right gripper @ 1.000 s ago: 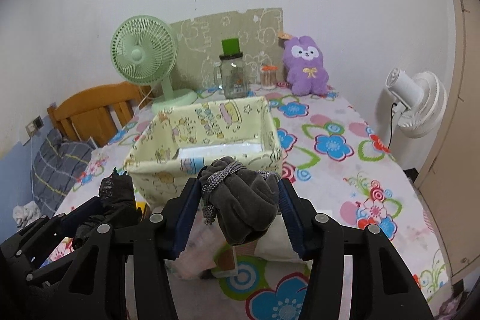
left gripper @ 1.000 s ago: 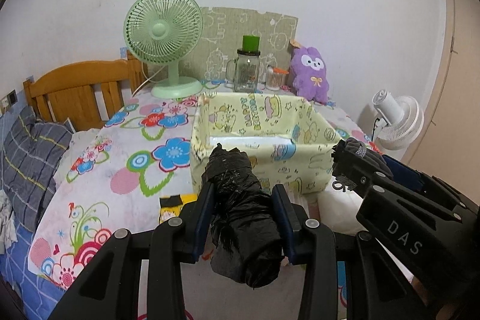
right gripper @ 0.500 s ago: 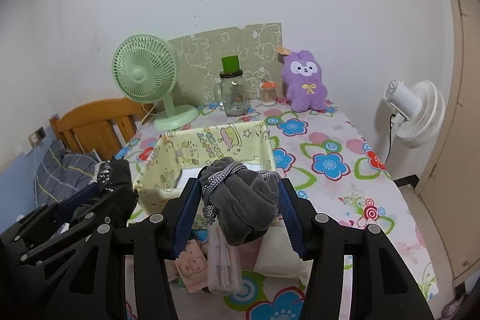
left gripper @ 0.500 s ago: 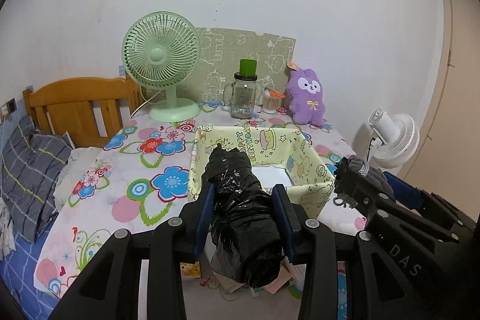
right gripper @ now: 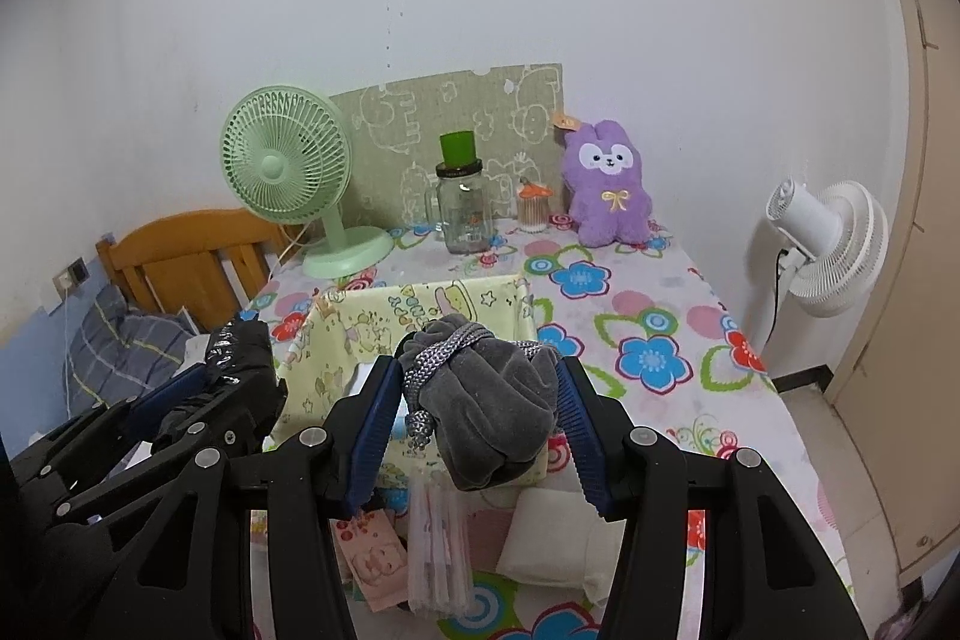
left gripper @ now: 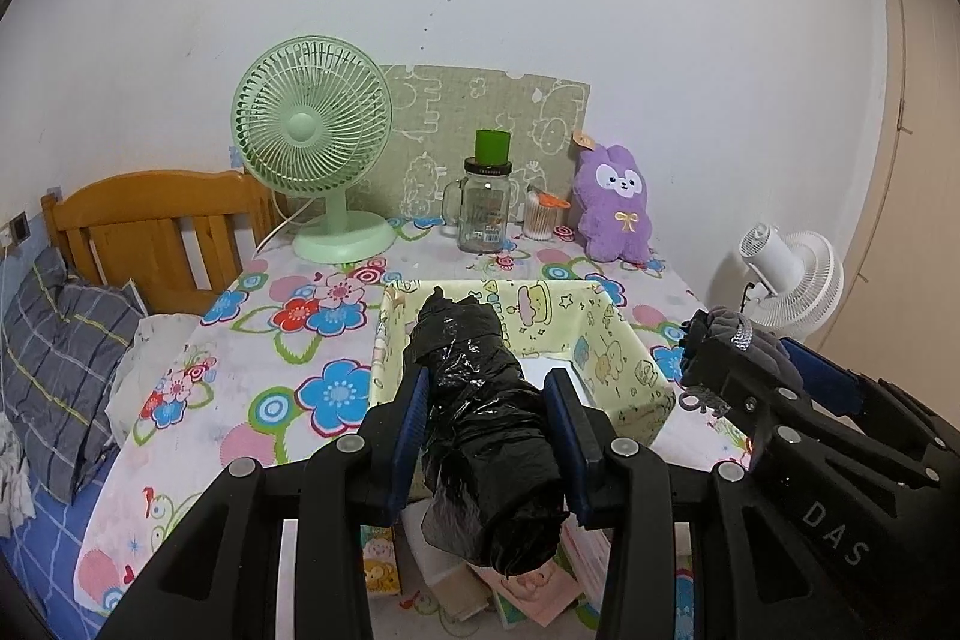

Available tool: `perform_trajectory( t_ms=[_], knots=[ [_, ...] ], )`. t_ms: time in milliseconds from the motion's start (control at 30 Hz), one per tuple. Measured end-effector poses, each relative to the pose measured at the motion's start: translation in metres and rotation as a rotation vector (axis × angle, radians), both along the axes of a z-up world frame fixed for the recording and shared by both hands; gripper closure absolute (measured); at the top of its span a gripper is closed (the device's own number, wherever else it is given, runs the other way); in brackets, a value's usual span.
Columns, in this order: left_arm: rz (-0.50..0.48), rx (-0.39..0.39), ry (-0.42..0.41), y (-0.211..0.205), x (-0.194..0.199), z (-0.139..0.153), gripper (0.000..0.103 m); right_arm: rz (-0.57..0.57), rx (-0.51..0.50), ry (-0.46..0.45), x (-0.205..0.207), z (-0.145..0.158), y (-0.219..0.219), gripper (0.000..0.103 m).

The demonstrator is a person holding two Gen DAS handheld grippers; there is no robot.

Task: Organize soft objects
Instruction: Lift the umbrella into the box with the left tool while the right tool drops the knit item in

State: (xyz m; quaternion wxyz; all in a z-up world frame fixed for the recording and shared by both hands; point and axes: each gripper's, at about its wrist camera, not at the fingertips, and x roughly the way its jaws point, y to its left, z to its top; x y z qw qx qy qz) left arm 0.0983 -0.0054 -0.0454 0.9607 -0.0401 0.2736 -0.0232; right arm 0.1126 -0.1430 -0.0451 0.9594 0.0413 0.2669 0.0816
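Observation:
My left gripper (left gripper: 487, 433) is shut on a black plastic-wrapped roll (left gripper: 480, 436), held in the air in front of the yellow fabric basket (left gripper: 624, 340). My right gripper (right gripper: 477, 409) is shut on a grey velvet pouch with a braided cord (right gripper: 486, 400), also raised above the near side of that basket (right gripper: 327, 340). Each gripper appears in the other's view: the right one (left gripper: 732, 358) at the right, the left one (right gripper: 234, 358) at the left. Small packets and a folded white cloth (right gripper: 552, 538) lie on the flowered tablecloth (right gripper: 648, 316) below.
At the table's back stand a green fan (left gripper: 312, 136), a glass jar with a green lid (left gripper: 483, 205), a small cotton-swab jar (left gripper: 540, 217) and a purple plush rabbit (left gripper: 615, 205). A white floor fan (right gripper: 828, 244) is right of the table; a wooden bed frame (left gripper: 144, 226) is left.
Both grippers have risen with their loads, so the basket and table sit lower and farther in both views. More of the packets on the near table edge shows.

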Motion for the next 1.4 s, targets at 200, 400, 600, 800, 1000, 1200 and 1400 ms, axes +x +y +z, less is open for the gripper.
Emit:
perform_trajectory(
  t_ms=[200,400,600,800,1000,1200,1400],
  knots=[
    [0.011,0.012,0.002,-0.002,0.010,-0.001,0.063,-0.006,0.003,-0.002,0.011,0.002,-0.001,0.046],
    [0.035,0.017,0.017,-0.006,0.022,-0.004,0.063,-0.019,0.004,-0.002,0.023,0.001,-0.003,0.046],
    [0.024,0.030,0.036,-0.013,0.036,-0.010,0.063,-0.002,-0.001,0.003,0.037,-0.001,-0.002,0.046],
    [0.015,0.049,0.047,-0.020,0.049,-0.015,0.063,0.014,-0.009,0.015,0.052,-0.006,0.000,0.046],
    [0.020,0.054,0.058,-0.023,0.063,-0.020,0.063,0.021,-0.025,0.014,0.066,-0.009,0.005,0.046],
    [0.030,0.060,0.064,-0.023,0.080,-0.025,0.062,0.029,-0.032,0.015,0.082,-0.012,0.010,0.046],
    [0.039,0.061,0.083,-0.022,0.096,-0.032,0.060,0.043,-0.032,0.033,0.099,-0.019,0.014,0.046]
  ],
)
